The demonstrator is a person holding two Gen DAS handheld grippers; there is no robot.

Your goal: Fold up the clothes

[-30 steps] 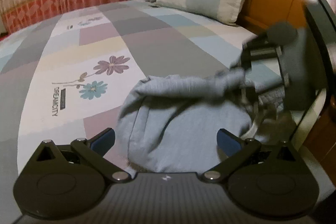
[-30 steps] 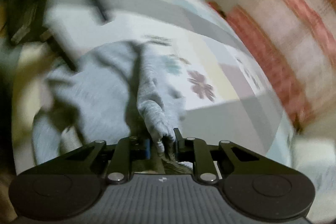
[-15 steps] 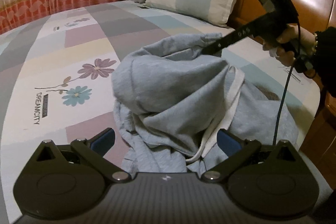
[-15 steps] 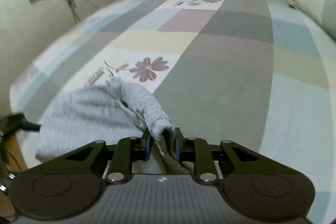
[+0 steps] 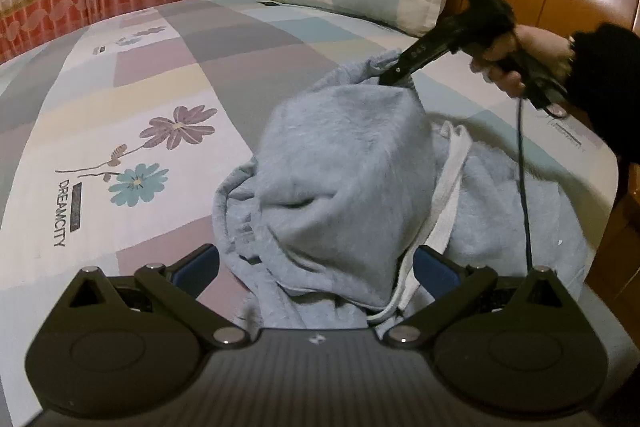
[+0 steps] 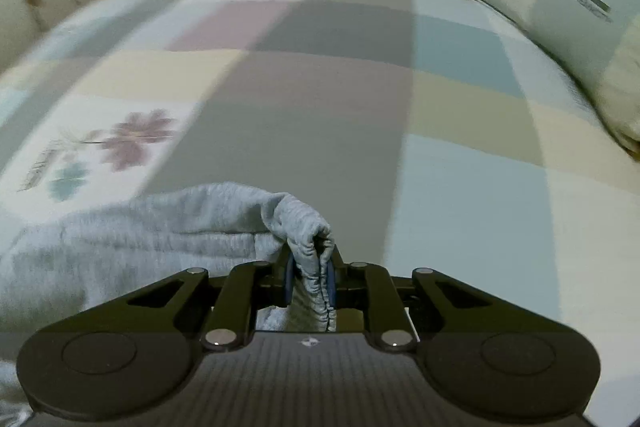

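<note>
The grey hooded sweatshirt (image 5: 352, 187) lies in a loose heap on the near edge of the bed (image 5: 168, 67), at about 5 o'clock from the flower print (image 5: 176, 127) on the patchwork cover. Its white drawstring (image 5: 448, 195) trails down the front, and no flat panel or clean crease shows yet, so I judge the folding has barely begun: the garment is only being lifted and pulled out.

The right hand-held gripper (image 6: 310, 283) has a bunched fold of the grey fabric pinched between its pads, its jaws closing tighter on it; in the left wrist view it holds that fold up at about 1 o'clock from the heap, gripped by a person's hand (image 5: 516, 63) in a dark sleeve.

The left hand-held gripper (image 5: 316, 263) hovers low over the heap's near side with its jaws spread wide; cloth lies between them but is not gripped.

Left to do: spreading the sweatshirt flat, then folding in sleeves, hood and body.
</note>
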